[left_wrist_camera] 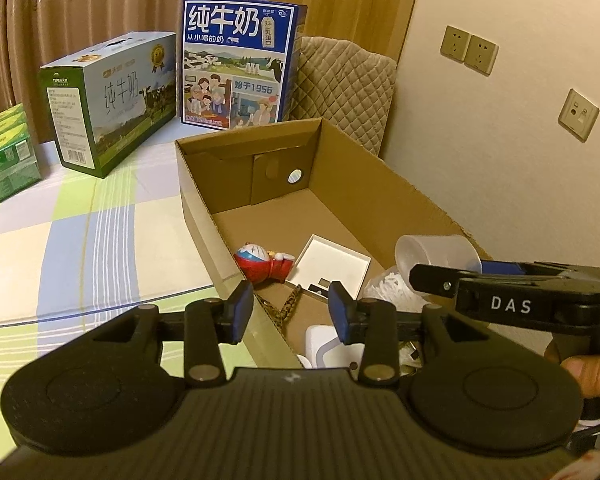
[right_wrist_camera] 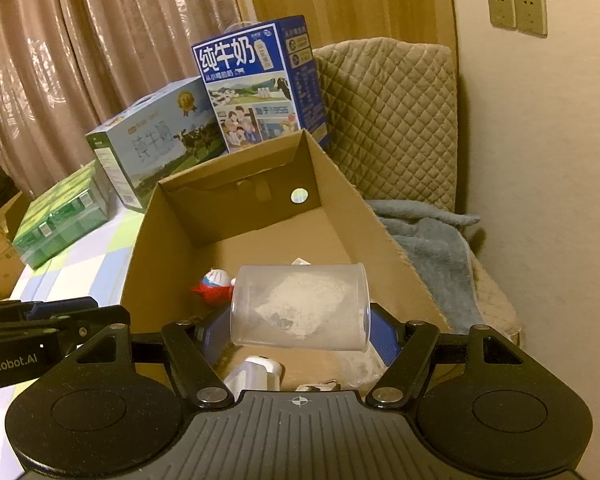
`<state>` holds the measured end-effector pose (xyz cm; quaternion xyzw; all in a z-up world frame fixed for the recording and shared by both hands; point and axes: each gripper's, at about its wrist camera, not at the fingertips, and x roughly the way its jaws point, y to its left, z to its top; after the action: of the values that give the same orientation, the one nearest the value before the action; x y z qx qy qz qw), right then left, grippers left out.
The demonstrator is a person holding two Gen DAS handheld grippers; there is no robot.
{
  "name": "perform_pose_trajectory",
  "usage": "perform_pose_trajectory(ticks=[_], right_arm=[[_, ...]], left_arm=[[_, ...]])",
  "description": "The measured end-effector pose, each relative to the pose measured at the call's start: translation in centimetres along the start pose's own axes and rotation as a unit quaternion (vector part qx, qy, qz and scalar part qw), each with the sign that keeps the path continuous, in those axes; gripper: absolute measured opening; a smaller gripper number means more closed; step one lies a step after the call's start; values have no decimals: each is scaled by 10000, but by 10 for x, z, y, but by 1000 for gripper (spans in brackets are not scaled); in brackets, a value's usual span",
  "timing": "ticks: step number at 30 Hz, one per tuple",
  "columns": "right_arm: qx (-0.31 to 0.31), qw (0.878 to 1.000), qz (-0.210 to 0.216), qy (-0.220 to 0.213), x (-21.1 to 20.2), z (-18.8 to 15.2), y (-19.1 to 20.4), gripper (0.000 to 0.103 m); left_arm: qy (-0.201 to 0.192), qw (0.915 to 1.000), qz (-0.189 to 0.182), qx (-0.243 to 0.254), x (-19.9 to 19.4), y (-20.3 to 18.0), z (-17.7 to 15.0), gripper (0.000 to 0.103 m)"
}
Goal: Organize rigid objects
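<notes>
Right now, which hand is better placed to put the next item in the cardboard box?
Right. The right tool grips the clear plastic cup directly above the cardboard box. The left tool is open, holding nothing.

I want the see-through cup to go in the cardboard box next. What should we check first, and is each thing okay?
1. Cup held: the right gripper is shut on the plastic cup, which lies sideways. Ok.
2. Cup over the cardboard box: it hangs above the open box. Ok.
3. Free spot: the far part of the box floor is bare; the red toy and white lid lie nearer. Ok.
4. Left gripper: open, empty, over the box's near corner, apart from the cup. Ok.
5. Cup empty: its wall is cloudy. Cannot tell.
</notes>
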<state>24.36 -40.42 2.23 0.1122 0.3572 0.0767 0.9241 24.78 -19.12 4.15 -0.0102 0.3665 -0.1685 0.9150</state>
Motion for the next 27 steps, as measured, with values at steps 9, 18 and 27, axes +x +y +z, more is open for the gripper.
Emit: perform_pose_trajectory(ticks=[9, 18, 27], right_arm=[[162, 9993, 246, -251, -1, 7, 0, 72], [349, 9990, 101, -256, -26, 4, -10, 76], [296, 9993, -57, -233, -78, -13, -6, 76]], left_arm=[[-45, 9999, 74, -98, -8, 9, -4, 48], [-137, 9995, 201, -195, -33, 11, -20, 79], [-275, 9986, 387, -226, -72, 0, -43, 97]])
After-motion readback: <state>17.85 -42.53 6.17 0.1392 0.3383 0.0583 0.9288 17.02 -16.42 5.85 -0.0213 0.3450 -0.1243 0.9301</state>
